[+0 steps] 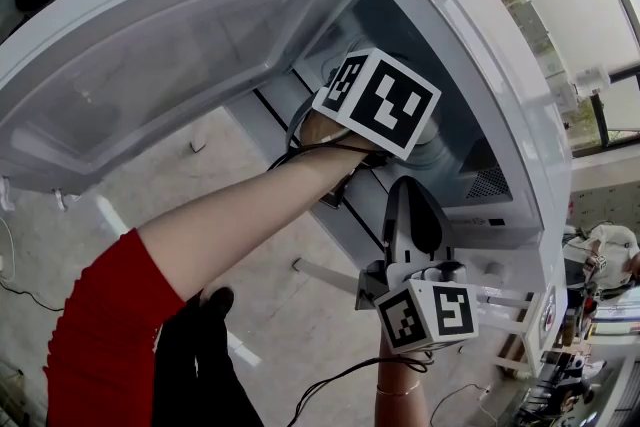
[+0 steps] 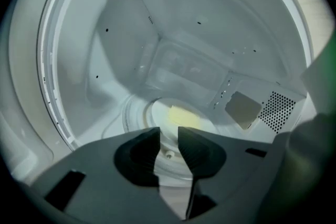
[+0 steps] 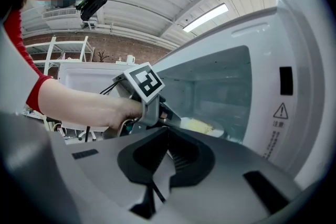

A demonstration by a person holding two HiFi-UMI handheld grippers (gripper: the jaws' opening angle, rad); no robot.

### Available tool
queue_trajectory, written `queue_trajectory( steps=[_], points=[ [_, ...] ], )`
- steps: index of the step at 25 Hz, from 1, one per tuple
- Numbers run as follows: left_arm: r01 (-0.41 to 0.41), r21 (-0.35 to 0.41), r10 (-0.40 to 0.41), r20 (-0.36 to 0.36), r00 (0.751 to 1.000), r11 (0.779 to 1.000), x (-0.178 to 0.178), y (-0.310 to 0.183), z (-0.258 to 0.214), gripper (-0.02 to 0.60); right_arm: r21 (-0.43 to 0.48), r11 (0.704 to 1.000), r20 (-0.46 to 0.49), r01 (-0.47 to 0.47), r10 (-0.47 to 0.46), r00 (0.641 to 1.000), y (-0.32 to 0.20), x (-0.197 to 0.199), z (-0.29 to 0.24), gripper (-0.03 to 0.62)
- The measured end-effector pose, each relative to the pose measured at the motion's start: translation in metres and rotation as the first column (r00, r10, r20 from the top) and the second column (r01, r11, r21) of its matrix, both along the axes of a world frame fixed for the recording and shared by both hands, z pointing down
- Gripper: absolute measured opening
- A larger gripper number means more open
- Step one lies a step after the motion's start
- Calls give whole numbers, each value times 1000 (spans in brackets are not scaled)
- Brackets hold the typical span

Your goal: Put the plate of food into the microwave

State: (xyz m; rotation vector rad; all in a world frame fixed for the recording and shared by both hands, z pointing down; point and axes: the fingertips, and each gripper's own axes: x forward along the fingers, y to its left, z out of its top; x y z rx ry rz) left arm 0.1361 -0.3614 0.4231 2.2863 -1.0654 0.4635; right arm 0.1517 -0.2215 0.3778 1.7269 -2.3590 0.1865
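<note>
As the plate of food (image 2: 181, 117) sits just beyond its parted fingers, left gripper (image 2: 168, 132) leaves it free; right gripper (image 3: 168, 132) waits, fingers together.

The left arm (image 1: 240, 210), bare below a red sleeve (image 1: 100, 325), reaches forward. The left gripper (image 2: 168, 135) is empty, its fingers (image 2: 139, 157) apart. The right gripper (image 3: 168, 134) is held nearer the body, closed and empty.

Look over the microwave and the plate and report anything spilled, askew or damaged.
Nothing stands out. The plate of food sits level on the turntable inside the microwave, nothing spilled, and the left gripper has its jaws apart, not gripping it.
</note>
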Motion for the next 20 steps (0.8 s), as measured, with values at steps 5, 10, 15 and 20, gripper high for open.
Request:
queue_trajectory(
  steps=[5,10,15,20],
  points=[
    [-9,26,9,4,1000,1000,4,1,0,112,-3,1000,2,-1,1,1000,1,4,2,15],
    [18,76,-14,-46,999,997,-20,-2,-10,110,-2,1000,1,-7,7,1000,4,-6,2,15],
    [53,224,-4,-215,977,973,-61,-1,-47,12,-6,1000,1,-2,2,1000,3,-28,4,15],
    [-5,293,115,-357,927,956,-64,24,-68,9,-2,1000,40,-8,9,999,4,-36,3,15]
  ],
)
